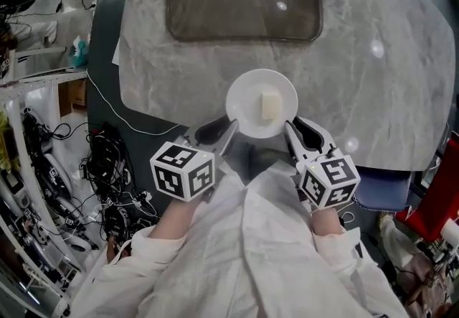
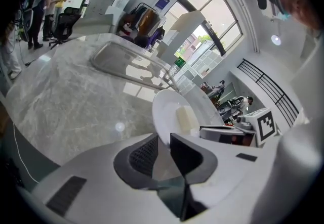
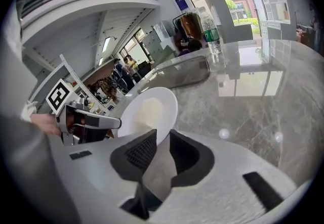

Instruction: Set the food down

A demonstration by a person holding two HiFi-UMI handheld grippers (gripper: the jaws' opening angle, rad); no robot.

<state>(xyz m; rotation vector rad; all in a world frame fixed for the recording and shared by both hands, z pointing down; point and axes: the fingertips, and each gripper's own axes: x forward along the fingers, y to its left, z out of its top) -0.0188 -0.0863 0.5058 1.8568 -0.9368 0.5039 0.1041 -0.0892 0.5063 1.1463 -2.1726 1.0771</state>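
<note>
left tool (image 1: 226, 131) and right tool (image 1: 290, 130) pinch opposite rims of the stiff, likely breakable plate (image 1: 244, 94) mid-frame (food block (image 1: 270, 105) could slide).

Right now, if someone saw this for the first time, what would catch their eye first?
The white plate stands out first, at the near edge of the marble table, with one pale block of food on it. The left gripper and the right gripper each clamp its rim from opposite sides. Farther back on the table lies a large dark tray.
</note>
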